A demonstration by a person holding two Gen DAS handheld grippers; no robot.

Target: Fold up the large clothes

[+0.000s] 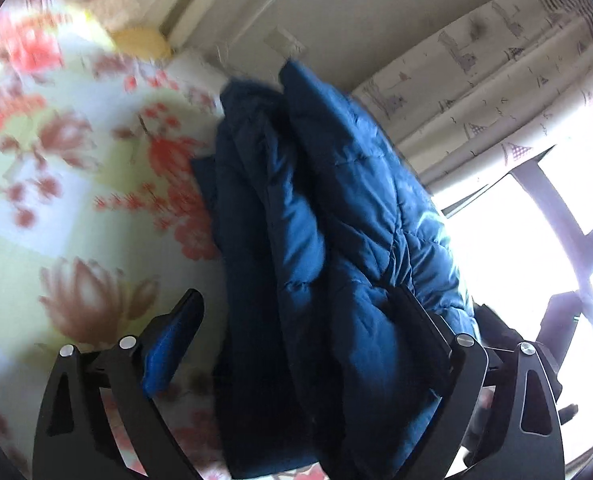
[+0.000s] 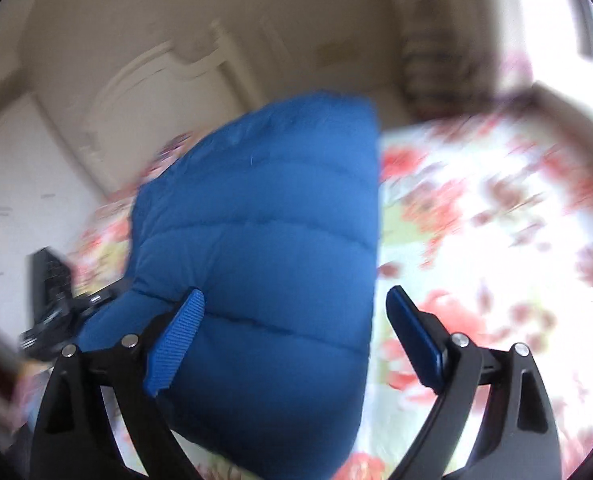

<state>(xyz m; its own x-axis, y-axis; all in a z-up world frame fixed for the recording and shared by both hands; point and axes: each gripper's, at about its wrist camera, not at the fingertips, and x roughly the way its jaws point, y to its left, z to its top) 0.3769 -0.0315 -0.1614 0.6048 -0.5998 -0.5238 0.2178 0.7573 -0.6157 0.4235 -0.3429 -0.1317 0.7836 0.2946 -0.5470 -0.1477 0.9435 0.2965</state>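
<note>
floral bedsheet [image 1: 76, 184] under blue puffer jacket [image 1: 328, 240]; left tongs [image 1: 300, 312] agape; right tongs [image 2: 296, 308] agape

Right hand-held gripper [image 2: 294, 316] jaws spread wide. Blue quilted jacket [image 2: 264, 240] bunched between them, touching left pad, apart from right pad. Floral bed sheet [image 2: 476, 220] below, blurred. White headboard [image 2: 144, 92] behind.

Both feeds smeared. I can't resolve the red-and-green floral bedspread [image 1: 76, 160] pattern. The puffy blue quilted jacket [image 1: 336, 240] runs off the left view's bottom edge and covers the left claw [image 1: 300, 344]'s right fingertip; can't tell contact. In the right view, the white carved headboard [image 2: 144, 92] is blurred, and the black object [image 2: 48, 280] at left is unidentifiable.
</note>
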